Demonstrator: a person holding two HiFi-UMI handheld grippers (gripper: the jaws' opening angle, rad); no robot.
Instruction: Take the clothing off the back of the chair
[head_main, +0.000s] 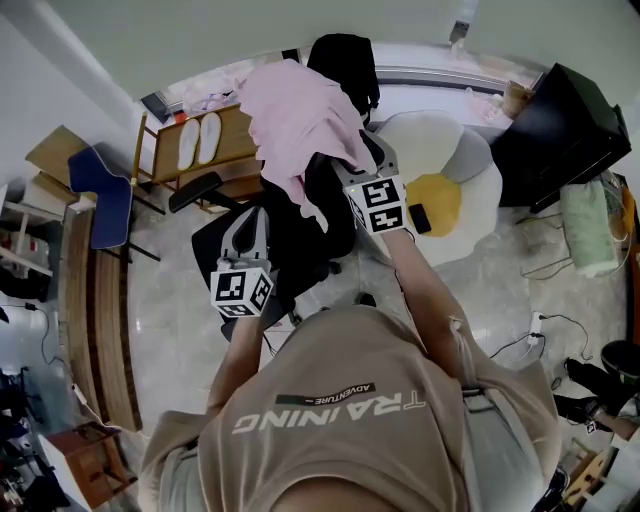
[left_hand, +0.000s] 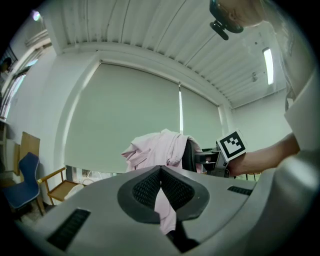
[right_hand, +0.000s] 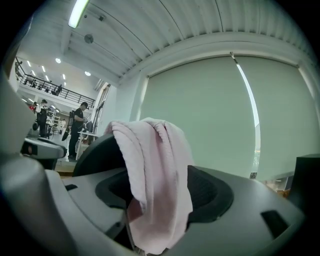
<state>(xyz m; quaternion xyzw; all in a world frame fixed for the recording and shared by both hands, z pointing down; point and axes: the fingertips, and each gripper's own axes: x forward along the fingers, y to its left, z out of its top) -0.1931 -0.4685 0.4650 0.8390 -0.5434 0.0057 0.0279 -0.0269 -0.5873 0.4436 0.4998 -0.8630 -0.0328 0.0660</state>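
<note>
head view: right claw clamps pink garment on chair — left claw closed nearby.

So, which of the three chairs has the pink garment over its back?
The black office chair in the middle wears the pink garment; the wooden chair and the blue chair at left have none.

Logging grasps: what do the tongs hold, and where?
Right tongs pinch a hanging fold of the pink garment on the chair back; left tongs shut, empty.

Pale marble floor; blue chair and wooden chair far left; black cabinet far right; drawn roller blinds.
</note>
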